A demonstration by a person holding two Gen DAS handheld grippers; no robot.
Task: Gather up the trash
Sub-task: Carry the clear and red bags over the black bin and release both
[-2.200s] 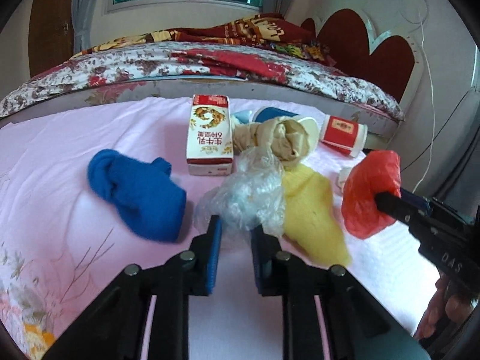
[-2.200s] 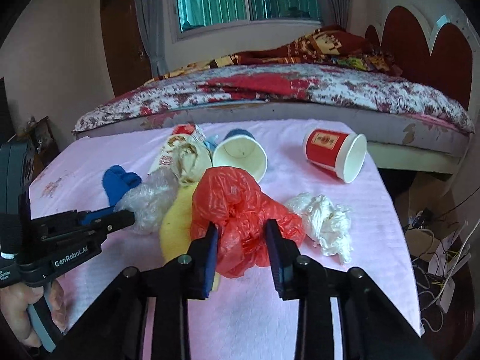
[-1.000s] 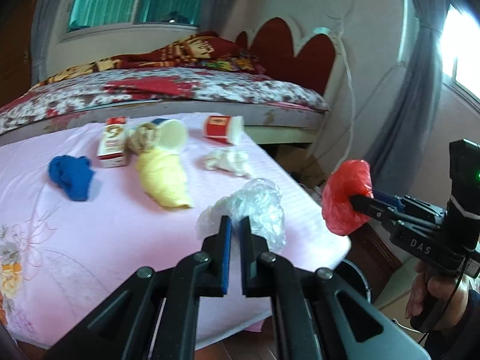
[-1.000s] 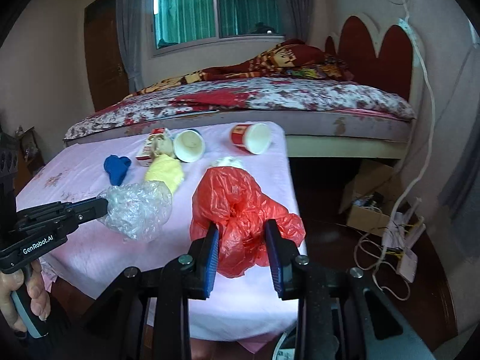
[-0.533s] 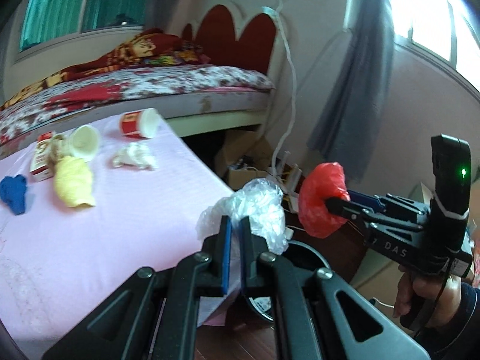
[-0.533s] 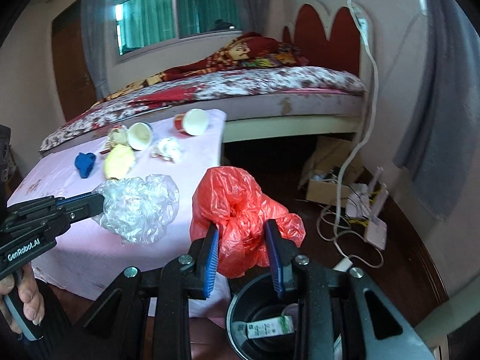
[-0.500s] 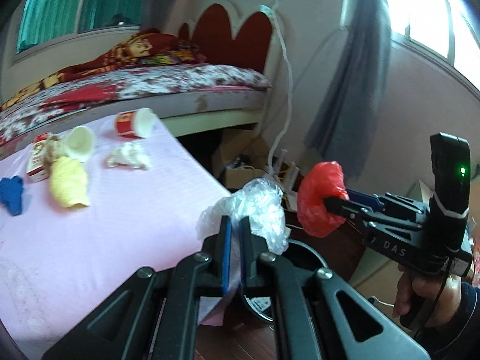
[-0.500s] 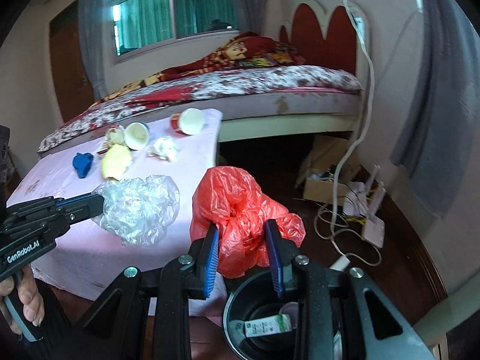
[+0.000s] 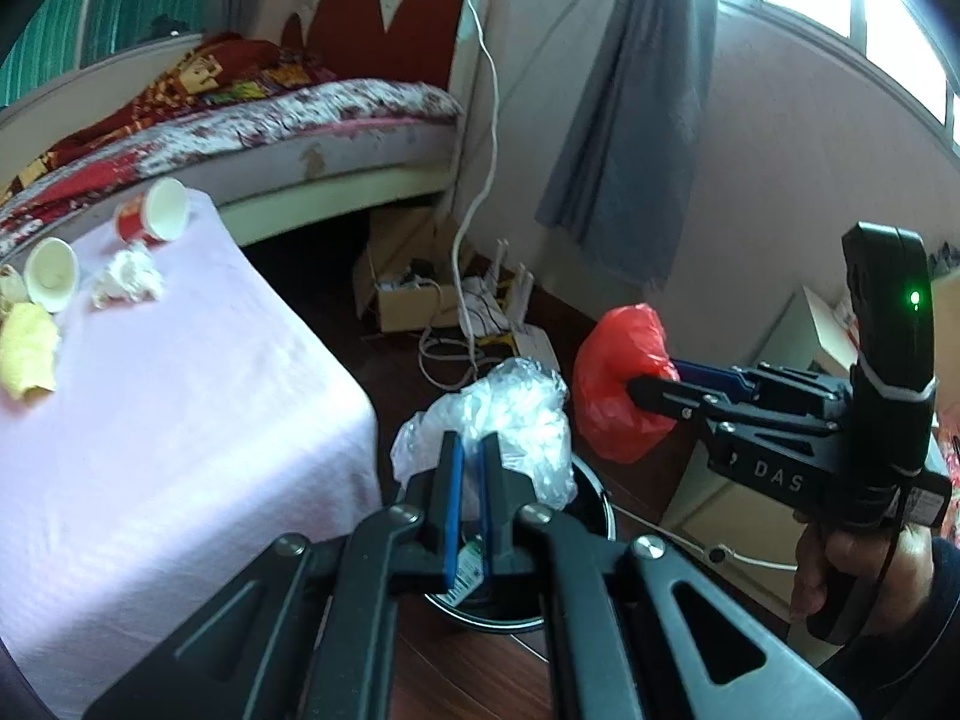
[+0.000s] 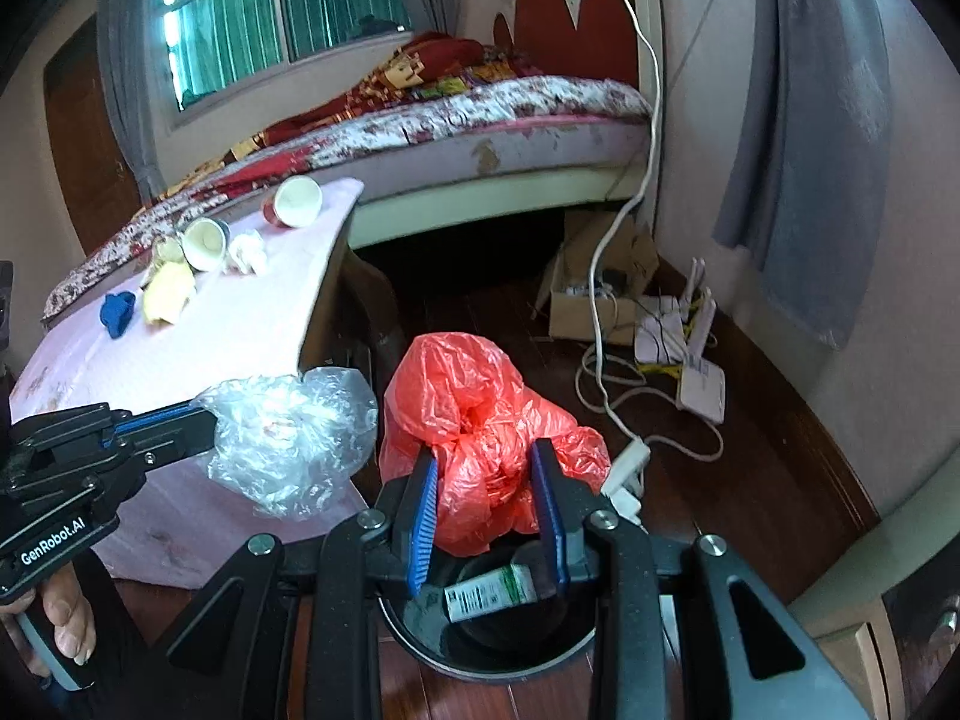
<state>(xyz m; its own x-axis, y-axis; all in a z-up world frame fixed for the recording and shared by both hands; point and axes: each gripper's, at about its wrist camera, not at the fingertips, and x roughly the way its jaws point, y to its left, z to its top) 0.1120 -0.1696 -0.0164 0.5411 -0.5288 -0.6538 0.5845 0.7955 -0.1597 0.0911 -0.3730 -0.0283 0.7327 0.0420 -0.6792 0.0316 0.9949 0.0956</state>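
While both hover above the bin point(image 10: 480, 654), left tool point(image 9: 468, 450) pinching clear bag point(image 9: 516, 414), right tool point(image 10: 486, 474) clamping red bag point(image 10: 480, 414)

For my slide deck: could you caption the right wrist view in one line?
Right gripper shut on a crumpled red plastic bag above the black bin; left gripper holds a clear bag alongside.

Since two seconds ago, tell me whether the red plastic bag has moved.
Yes. The red plastic bag, clamped in the right gripper, left the pink table and now hangs over the black bin.
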